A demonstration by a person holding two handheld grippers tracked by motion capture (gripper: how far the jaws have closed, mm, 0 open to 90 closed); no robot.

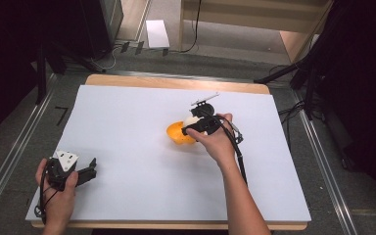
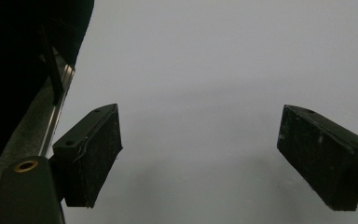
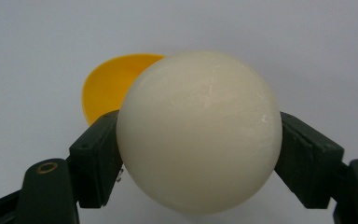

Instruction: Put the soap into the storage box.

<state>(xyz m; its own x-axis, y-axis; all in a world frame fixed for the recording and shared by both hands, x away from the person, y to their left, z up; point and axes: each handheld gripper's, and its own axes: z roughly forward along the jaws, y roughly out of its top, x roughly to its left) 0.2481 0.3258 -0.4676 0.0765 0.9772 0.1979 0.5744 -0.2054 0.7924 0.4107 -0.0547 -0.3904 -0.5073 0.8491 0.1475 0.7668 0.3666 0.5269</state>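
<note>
Both forearms are bare, with no sleeves or gloves. Each gripper (image 1: 89,172) is black with blocky, scuffed jaws, brass-ringed screw holes and a trailing black cable. The left one carries a grey three-cornered plate (image 1: 66,159).

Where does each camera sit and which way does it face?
High view: above the near edge, looking forward and down at the white table; both forearms, left gripper, right gripper.
Left gripper view: along its open jaws at bare table.
Right gripper view: along its jaws, shut on a white ball.
Shared with high view: ball, orange bowl.
</note>
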